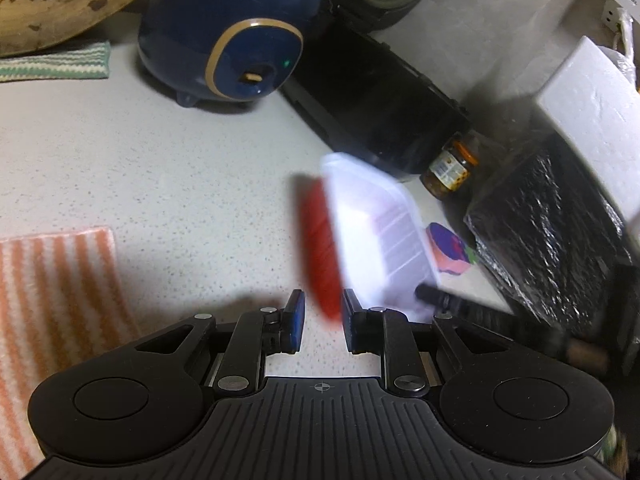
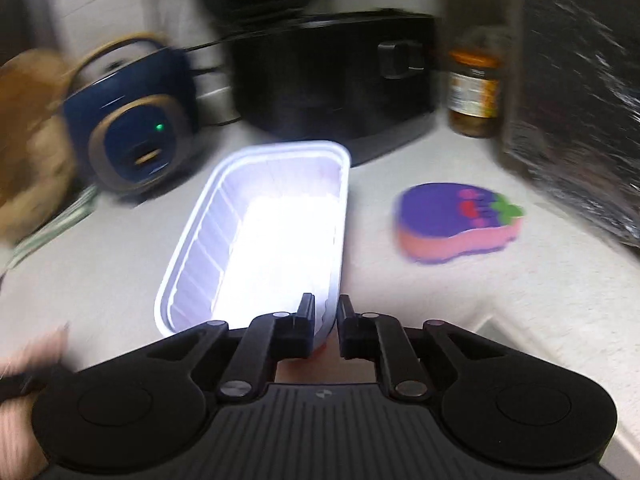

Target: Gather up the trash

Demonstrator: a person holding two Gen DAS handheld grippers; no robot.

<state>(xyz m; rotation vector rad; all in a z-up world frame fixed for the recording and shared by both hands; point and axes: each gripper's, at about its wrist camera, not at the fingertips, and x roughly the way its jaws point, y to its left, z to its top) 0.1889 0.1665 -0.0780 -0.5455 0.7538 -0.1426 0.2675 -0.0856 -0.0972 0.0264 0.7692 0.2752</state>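
Countertop [image 1: 160, 160] of pale speckled stone is seen from both wrists. In the left wrist view, an orange-and-white striped cloth [image 1: 56, 280] lies at the far left, with a navy-blue rounded appliance trimmed in gold [image 1: 224, 40] farther back. The left gripper [image 1: 322, 320] is held with its blue-padded fingers apart; the blurred red outer face [image 1: 320, 248] of a white ribbed plastic tray [image 1: 384, 228] reaches into the gap by the right-hand pad, while the left-hand pad is kept clear of it. The tray is shown tipped on edge above the counter.

Only the right wrist view shows the tray's bright, empty inside. There the right gripper [image 2: 325, 320] is clamped on the tray's near end wall, one finger inside and one outside. To the right, a purple-and-pink eggplant-shaped sponge [image 2: 456, 224] lies on the counter, apart from the tray. An orange-lidded glass jar [image 2: 474, 92] stands behind it, beside a black box wrapped in shiny film [image 2: 580, 100].
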